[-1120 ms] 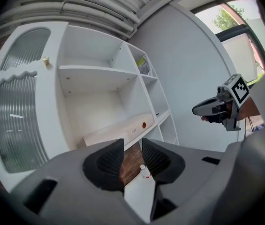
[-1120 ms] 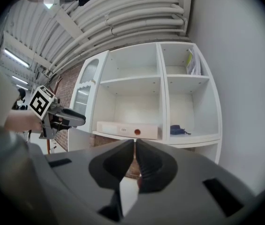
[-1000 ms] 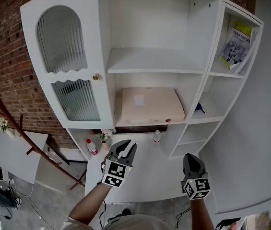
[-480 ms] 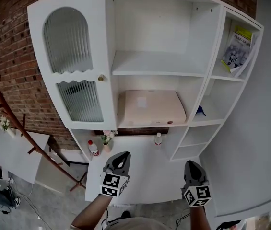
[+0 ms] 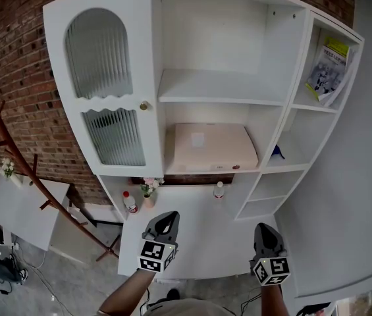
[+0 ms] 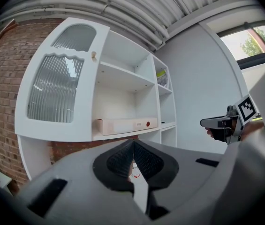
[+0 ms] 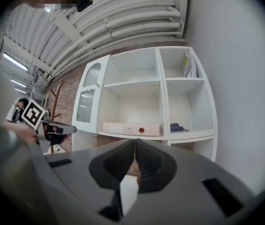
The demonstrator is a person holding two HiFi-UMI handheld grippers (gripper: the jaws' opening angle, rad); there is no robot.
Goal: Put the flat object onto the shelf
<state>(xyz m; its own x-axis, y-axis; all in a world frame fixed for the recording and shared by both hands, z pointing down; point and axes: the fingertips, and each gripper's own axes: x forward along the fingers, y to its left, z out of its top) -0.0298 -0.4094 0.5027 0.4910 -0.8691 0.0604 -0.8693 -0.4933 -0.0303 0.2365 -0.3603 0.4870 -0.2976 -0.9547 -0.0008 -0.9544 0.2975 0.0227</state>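
Holding flat box (image 5: 213,147), lower shelf (image 5: 199,170); magazine (image 5: 327,68) in top-right cubby (image 5: 307,102)

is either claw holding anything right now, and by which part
Nothing is held. The left claw and the right claw are both shut on nothing. The flat box lies on the shelf, apart from both.

A loft-like studio, shown by its brick wall (image 5: 14,78), exposed ceiling pipes (image 7: 132,8) and white display cabinet (image 5: 218,87)
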